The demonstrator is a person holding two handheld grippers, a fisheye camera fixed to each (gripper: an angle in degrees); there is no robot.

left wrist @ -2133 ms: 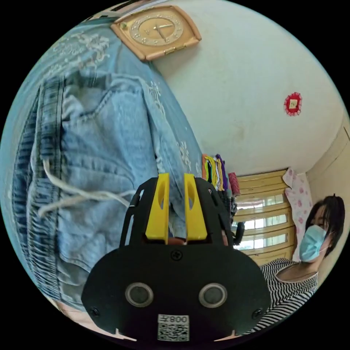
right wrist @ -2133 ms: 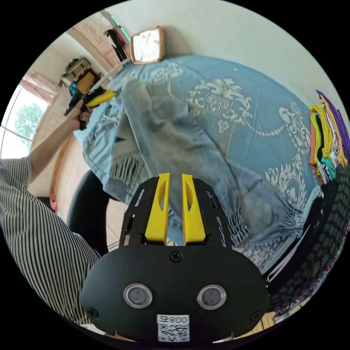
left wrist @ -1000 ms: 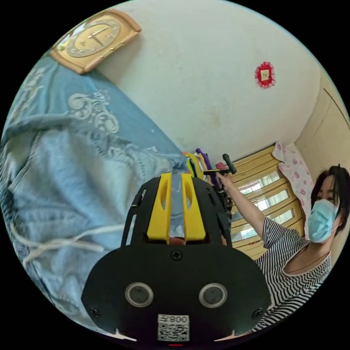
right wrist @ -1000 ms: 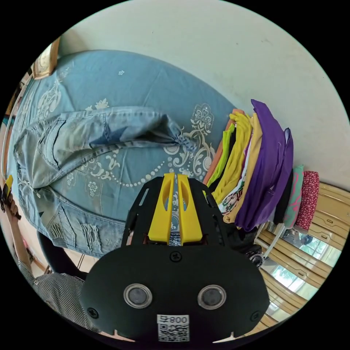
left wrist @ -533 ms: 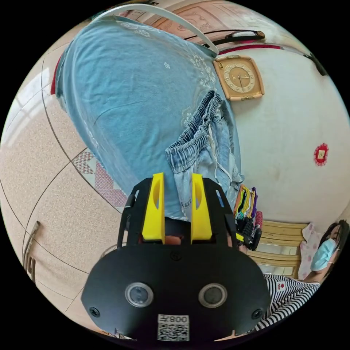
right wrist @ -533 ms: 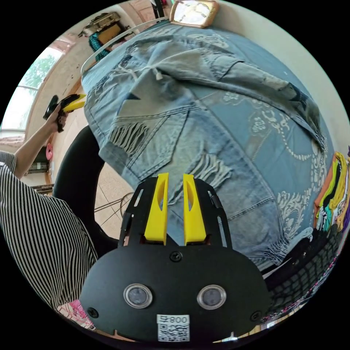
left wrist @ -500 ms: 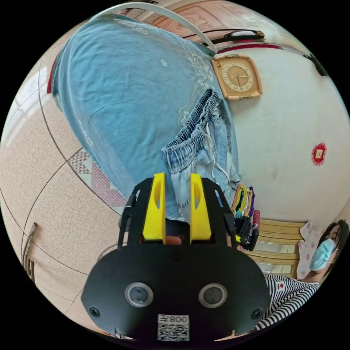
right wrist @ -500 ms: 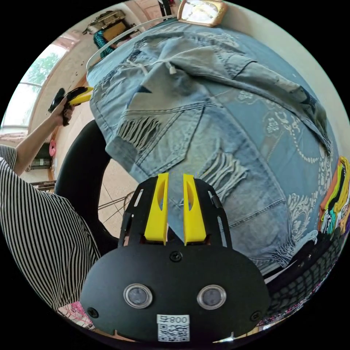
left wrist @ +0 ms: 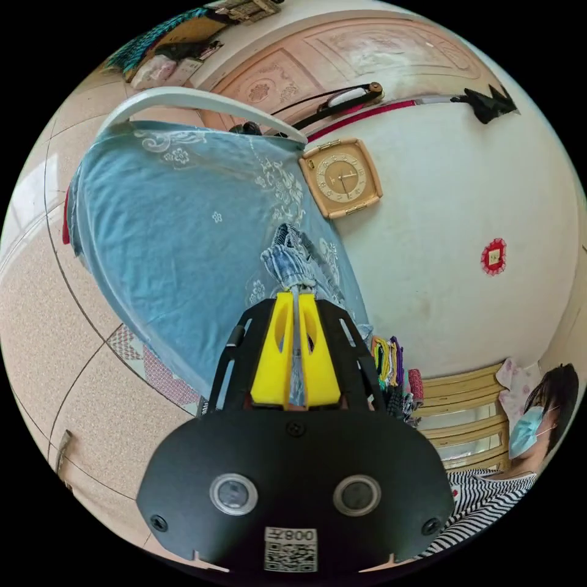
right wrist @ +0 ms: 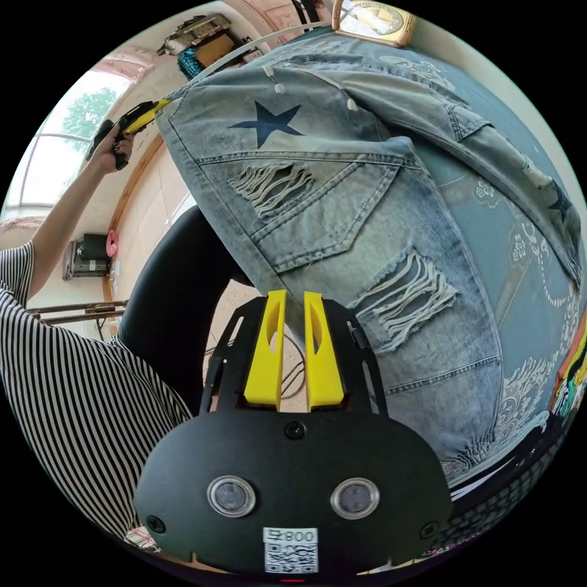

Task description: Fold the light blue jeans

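The light blue jeans (right wrist: pixel 342 202), ripped and marked with a dark star, lie partly on a table under a blue patterned cloth (right wrist: pixel 526 244). Their near side edge is lifted and runs taut between both grippers. My right gripper (right wrist: pixel 295 295) is shut on that edge at the thigh. The left gripper (right wrist: pixel 143 116), held in a hand at the upper left, pinches the waistband corner. In the left gripper view my left gripper (left wrist: pixel 298 298) is shut on bunched denim (left wrist: pixel 287 257) above the blue cloth (left wrist: pixel 171 232).
A gold clock (left wrist: pixel 340 177) leans on the wall at the table's far end. A stack of folded bright clothes (left wrist: pixel 388 361) sits on the table's other end. A black chair (right wrist: pixel 177 287) stands by the table's near edge, beside the person's striped shirt (right wrist: pixel 61 379). Tiled floor surrounds the table.
Both grippers were open beside the jeans half a second ago. Now each has closed on the near edge, and that edge has risen off the table, stretched between them.
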